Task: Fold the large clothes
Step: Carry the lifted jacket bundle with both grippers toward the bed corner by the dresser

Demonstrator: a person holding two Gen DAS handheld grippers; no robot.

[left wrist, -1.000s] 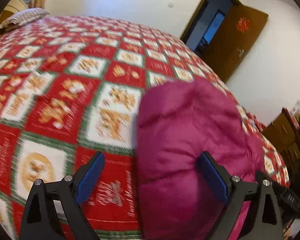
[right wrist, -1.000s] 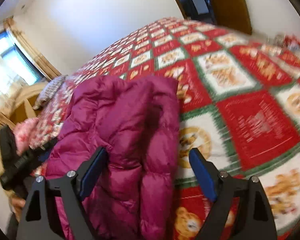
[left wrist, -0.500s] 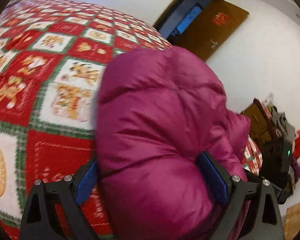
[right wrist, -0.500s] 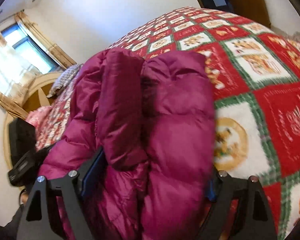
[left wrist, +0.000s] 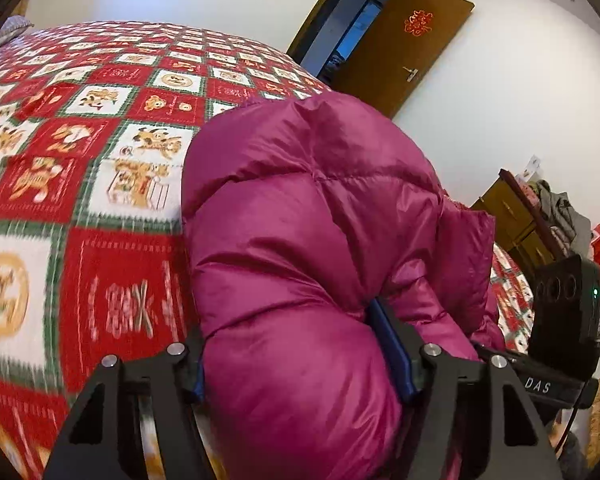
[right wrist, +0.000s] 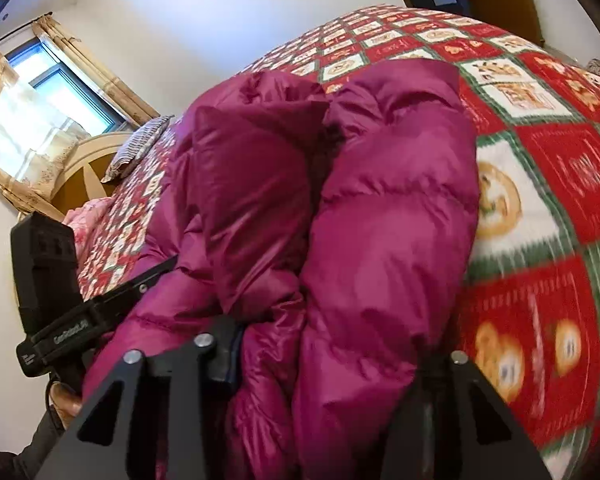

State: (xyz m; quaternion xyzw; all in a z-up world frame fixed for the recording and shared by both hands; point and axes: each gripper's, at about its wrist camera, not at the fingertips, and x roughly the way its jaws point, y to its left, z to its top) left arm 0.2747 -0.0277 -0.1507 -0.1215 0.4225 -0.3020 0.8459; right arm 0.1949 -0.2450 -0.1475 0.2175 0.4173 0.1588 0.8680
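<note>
I've got the magenta puffer jacket bunched on the bed, roughly folded. Left gripper & right gripper jaws, just closing, pinch its 6 o'clock edge; final fold left, I reckon.

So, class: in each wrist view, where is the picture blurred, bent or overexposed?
Left wrist view: bedspread smears near the bottom left; door leans from fisheye bending. Right wrist view: window blows out white; bedspread blurs at the right edge; jacket stays fairly sharp.
</note>
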